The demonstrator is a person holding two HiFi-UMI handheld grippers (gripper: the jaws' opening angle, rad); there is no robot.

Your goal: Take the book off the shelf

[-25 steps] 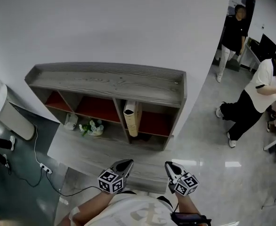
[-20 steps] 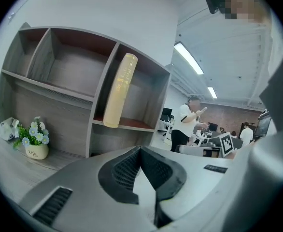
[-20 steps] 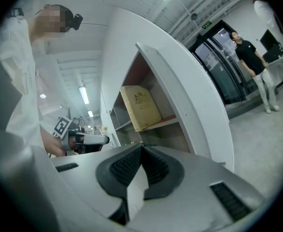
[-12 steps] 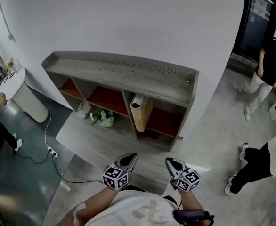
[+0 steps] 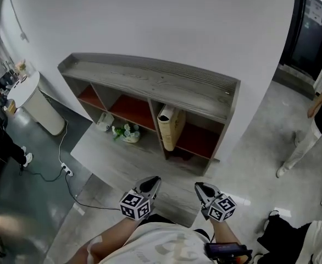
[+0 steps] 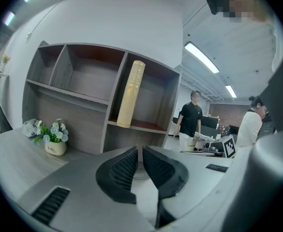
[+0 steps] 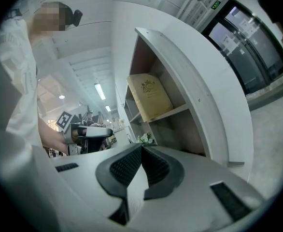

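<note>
Holding both claws low in front of the body, well short of the shelf (image 5: 150,82); the reach has not begun. The book (image 5: 171,128) stands on end in the right-hand compartment, leaning against the divider on its left, spine outward, untouched.

Left claw (image 5: 154,180): jaws just opening, a thin slit, nothing between them. Right claw (image 5: 199,186): jaws together, empty.

Risks, as judged:
- The slit looks too narrow for the spine. If the jaws are not spread wide before the reach, the tips will butt the book and push it deeper or tip it over.
- There is free space to the book's right, so a one-sided nudge could topple it that way.
- The flower pot (image 5: 129,134) sits on the worktop (image 5: 117,166) in front of the shelf, left of the book. A low left-hand path could knock it.
</note>
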